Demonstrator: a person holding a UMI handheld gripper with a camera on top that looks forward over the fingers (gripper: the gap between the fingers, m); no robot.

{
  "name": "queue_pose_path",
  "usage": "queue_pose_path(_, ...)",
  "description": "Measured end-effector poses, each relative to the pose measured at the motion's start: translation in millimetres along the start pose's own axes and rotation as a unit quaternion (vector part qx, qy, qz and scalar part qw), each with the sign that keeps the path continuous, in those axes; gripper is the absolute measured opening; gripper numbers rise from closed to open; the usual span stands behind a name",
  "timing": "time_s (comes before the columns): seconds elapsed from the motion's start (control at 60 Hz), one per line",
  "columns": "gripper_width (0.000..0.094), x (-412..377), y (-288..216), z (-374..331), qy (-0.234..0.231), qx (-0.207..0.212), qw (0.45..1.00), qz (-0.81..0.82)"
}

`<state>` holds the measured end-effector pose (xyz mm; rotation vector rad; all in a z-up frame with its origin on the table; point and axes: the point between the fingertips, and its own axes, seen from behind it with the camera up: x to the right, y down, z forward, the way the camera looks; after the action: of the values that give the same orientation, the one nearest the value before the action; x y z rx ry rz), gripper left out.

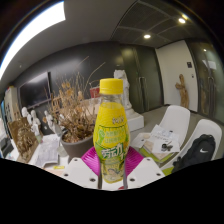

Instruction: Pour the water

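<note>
1. I see bottle: yellow-green liquid, yellow cap, yellow/green label w/ green lettering.
2. Gripper: white fingers, magenta pads.
3. Dried plant: tan/brown, in grey pot.
4. Chairs: white; one w/ black garment.

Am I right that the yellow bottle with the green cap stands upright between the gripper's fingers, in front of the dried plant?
Not quite: the gripper view shows the bottle with a yellow cap, not green. It does stand upright between the gripper fingers, ahead of the dried plant.

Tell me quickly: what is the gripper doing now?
Gripper: closed on the yellow bottle, one finger pressing each side, holding it upright.
</note>
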<state>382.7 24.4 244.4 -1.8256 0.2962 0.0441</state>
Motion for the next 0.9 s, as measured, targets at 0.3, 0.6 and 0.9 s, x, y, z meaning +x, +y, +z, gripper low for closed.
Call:
queue_pose_path(0.3, 0.0282, 46, 155, 45, 0.006, -0.095, 0.990, -0.101)
queue_pose_path(0.6, 0.0407, 47, 174, 51, 0.004, -0.071, 0.994, -0.083)
queue_pose_path(0.9, 0.0855, 49, 184, 22, 0.025, -0.129, 0.989, -0.065)
